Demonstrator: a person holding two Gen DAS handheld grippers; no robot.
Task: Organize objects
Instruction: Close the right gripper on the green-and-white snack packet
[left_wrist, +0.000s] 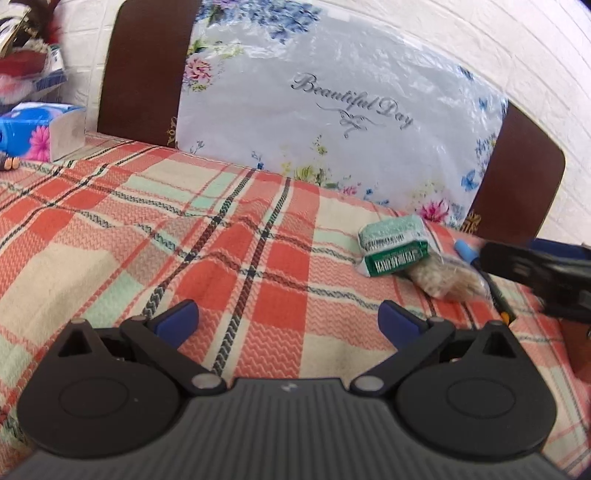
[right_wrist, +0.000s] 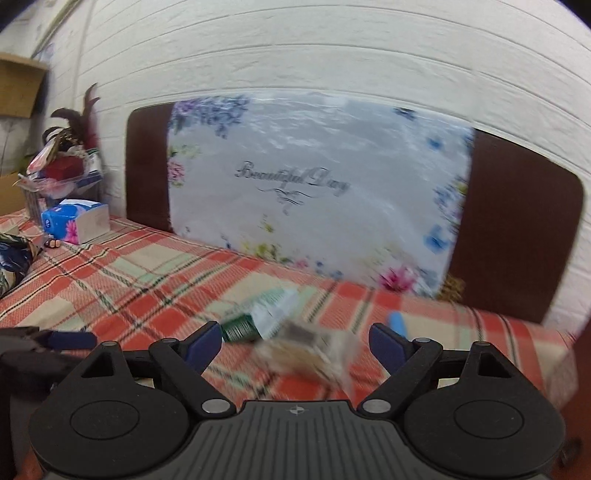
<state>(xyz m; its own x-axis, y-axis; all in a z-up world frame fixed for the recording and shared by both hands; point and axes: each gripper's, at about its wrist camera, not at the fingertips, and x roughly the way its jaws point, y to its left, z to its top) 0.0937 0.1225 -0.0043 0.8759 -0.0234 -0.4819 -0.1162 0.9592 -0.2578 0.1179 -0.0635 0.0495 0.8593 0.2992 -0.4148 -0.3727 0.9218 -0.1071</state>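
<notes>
Left wrist view: the left gripper (left_wrist: 288, 321) is held over a bed covered by a plaid blanket (left_wrist: 147, 229), its jaws spread wide with only blanket seen between them. Ahead and to the right, a green-and-white packet (left_wrist: 393, 247) is seen lying flat on the blanket, just beside a clear bag of pale grainy contents (left_wrist: 447, 277), whose long axis runs from upper left to lower right. A light-blue-capped pen (left_wrist: 466, 250) lies just behind the bag, cap toward the upper left. The right gripper (left_wrist: 539, 266) is seen at the right edge, blurred, near the bag. A floral pillow (left_wrist: 332, 110) printed "Beautiful Day" is propped against the brown headboard (left_wrist: 144, 70), and a tissue pack (left_wrist: 40, 129) sits at the far left.

Right wrist view: the right gripper's (right_wrist: 295, 343) jaws are spread, no pad pressing on anything. The bag (right_wrist: 306, 354) is seen blurred between them, low in the gap, its long axis slanting from upper left to lower right. The packet (right_wrist: 266, 317) lies just behind it, and the pen (right_wrist: 399, 325) by the right finger. The left gripper (right_wrist: 55, 341) appears at the left edge.
</notes>
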